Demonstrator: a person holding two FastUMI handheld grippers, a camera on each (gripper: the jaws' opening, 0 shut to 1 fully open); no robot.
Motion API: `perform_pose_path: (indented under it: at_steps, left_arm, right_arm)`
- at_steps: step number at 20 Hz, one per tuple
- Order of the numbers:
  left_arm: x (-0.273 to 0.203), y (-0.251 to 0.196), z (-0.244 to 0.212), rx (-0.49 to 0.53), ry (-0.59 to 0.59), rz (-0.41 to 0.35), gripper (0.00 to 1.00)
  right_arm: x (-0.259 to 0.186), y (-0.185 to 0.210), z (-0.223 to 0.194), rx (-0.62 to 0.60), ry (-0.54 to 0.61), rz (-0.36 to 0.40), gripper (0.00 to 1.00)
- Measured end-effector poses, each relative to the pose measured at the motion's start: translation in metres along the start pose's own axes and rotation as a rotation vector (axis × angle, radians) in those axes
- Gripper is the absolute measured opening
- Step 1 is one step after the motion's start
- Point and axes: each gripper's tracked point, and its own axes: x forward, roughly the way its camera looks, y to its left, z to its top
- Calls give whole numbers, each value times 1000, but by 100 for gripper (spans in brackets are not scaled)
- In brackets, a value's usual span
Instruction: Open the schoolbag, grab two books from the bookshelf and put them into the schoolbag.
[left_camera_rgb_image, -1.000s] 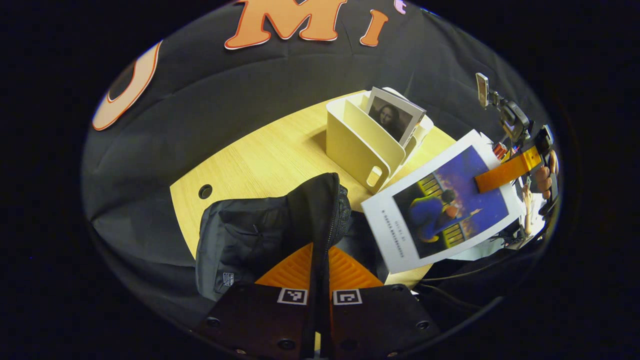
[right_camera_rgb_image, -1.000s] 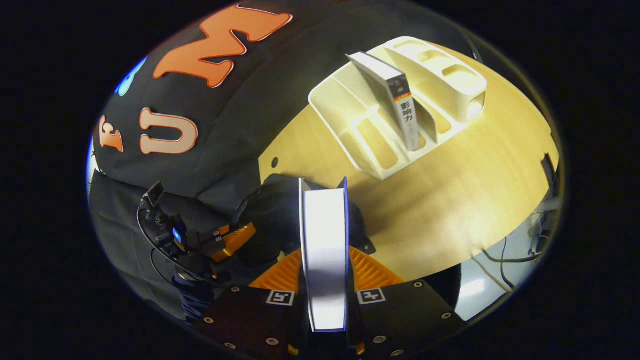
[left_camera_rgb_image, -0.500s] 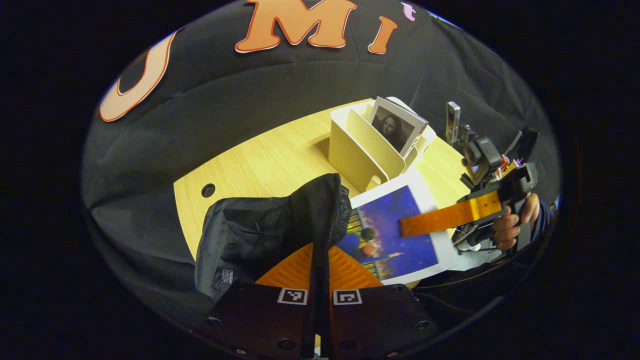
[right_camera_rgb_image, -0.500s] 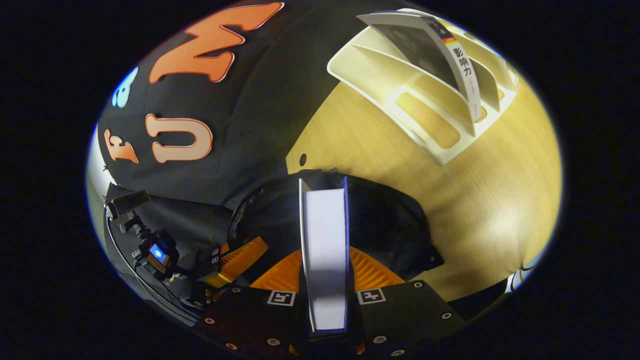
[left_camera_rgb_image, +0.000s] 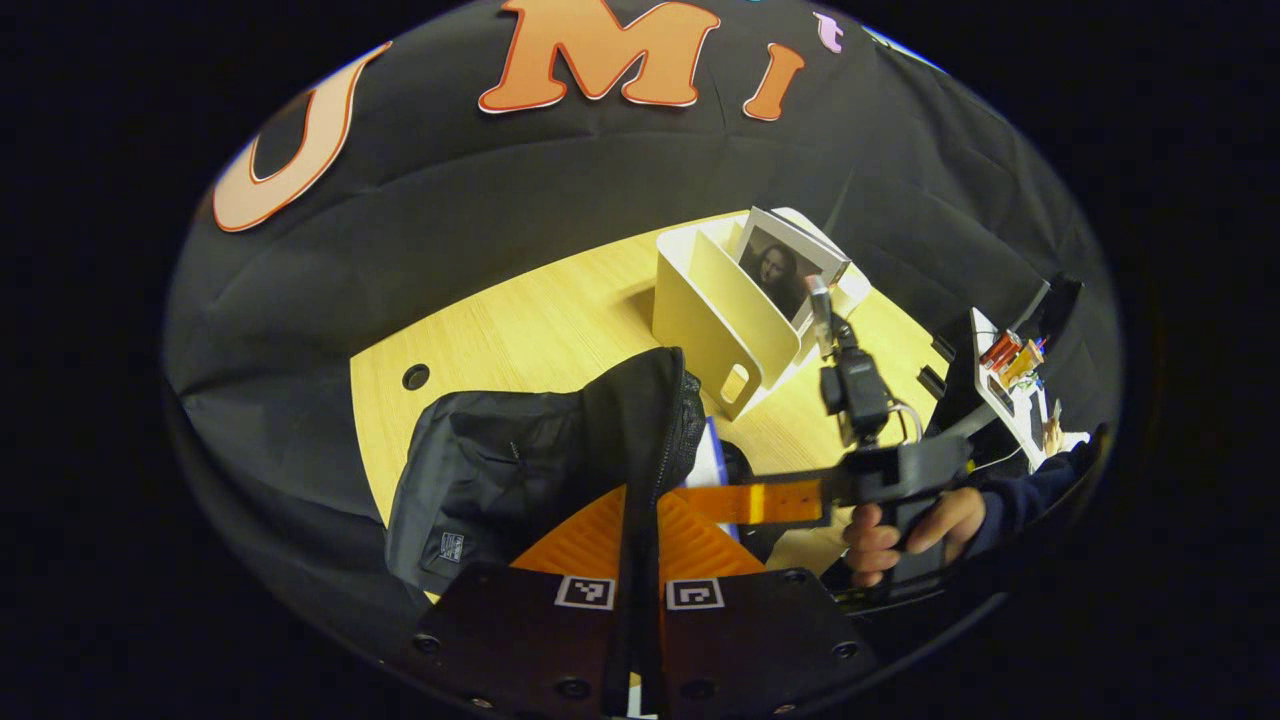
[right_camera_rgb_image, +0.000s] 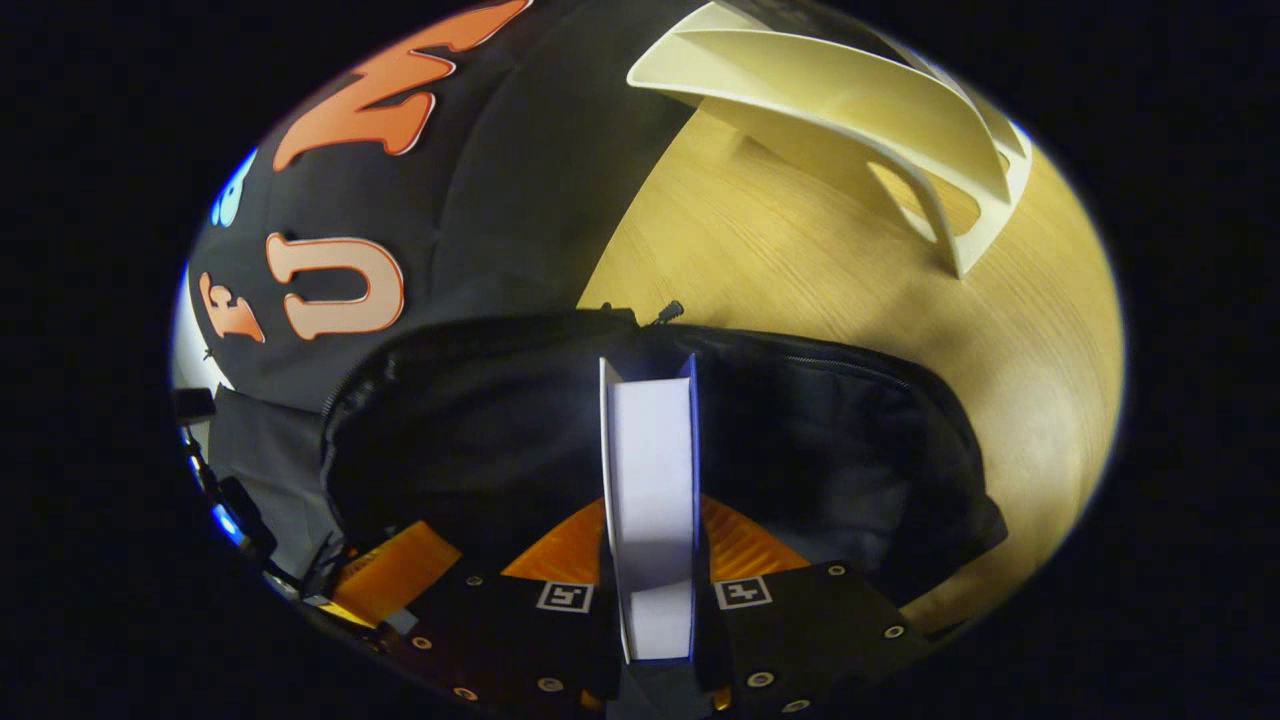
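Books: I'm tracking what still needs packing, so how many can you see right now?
2. One book is clamped in the right gripper at the schoolbag opening; another book stands in the bookshelf. The bag's interior could hide more.

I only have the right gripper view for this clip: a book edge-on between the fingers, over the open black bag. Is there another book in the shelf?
Observer: Yes. The left gripper view shows a portrait-cover book leaning in the cream bookshelf.
Operator: What is the left gripper doing?
Observer: The left gripper has its fingers shut on the raised edge of the schoolbag, holding the mouth up.
Operator: How far in is my book?
Observer: Mostly in. From the left gripper view just a sliver of the held book shows past the bag's edge, with the right gripper at the opening.
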Motion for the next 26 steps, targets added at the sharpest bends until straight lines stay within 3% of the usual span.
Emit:
perform_pose_path:
  at_steps: [5, 8, 11, 13, 16, 26]
  left_arm:
    - [4, 2, -1, -12, 0, 5, 5]
    - [6, 10, -1, -15, 3, 30, 5]
    - [10, 10, -4, -5, 8, 43, 5]
    - [13, 8, -8, 6, 11, 51, 5]
    - [19, 5, -12, 0, 19, 49, 5]
    - [33, -2, -24, -37, 33, 64, 5]
  right_arm:
    - [16, -1, -1, 24, 26, 15, 33]
    - [10, -15, -13, -48, 125, -75, 41]
    - [-12, -47, -20, -173, 208, -203, 77]
    - [-35, -61, -19, -251, 244, -252, 90]
    - [-80, -69, -4, -339, 256, -293, 96]
    - [-204, -103, 96, -491, 193, -506, 99]
